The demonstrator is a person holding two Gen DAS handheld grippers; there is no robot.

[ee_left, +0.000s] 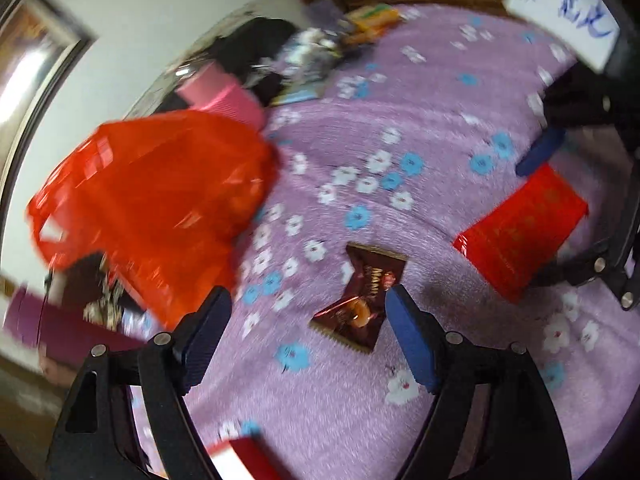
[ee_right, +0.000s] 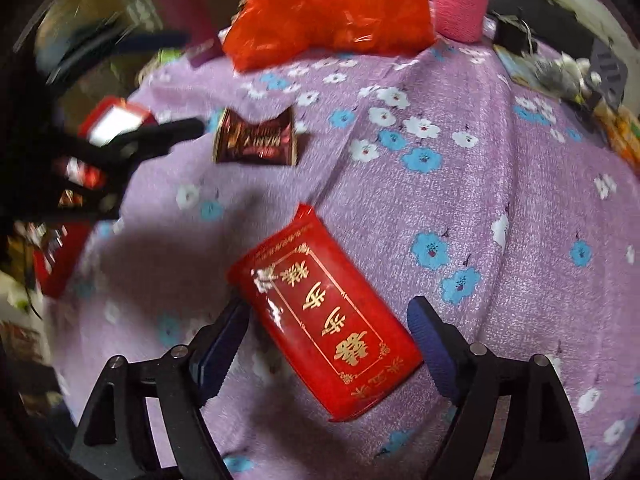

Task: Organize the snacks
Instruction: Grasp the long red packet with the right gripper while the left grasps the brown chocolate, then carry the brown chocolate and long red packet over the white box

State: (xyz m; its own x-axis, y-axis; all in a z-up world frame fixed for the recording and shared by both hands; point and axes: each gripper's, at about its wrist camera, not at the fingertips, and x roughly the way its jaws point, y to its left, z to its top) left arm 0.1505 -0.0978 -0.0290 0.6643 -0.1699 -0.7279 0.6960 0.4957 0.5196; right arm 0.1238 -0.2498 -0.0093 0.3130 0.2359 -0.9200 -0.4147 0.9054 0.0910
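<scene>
Hovering, both grippers spread | left gripper [ee_left: 306, 306] over brown packet [ee_left: 360, 300] | right gripper [ee_right: 328, 320] straddling red packet [ee_right: 324, 316], pads apart from it | red bag [ee_left: 152, 208] far left

Glossy foil wrapper [ee_left: 362, 298], shiny red packet [ee_right: 326, 316] printed gold, thin crinkly plastic bag [ee_left: 160, 200], matt woven floral cloth [ee_right: 500, 184]

Both the left hand-held gripper [ee_left: 308, 300] and the right hand-held gripper [ee_right: 328, 320] point downward, jaws spread wide, gripping nothing.
</scene>
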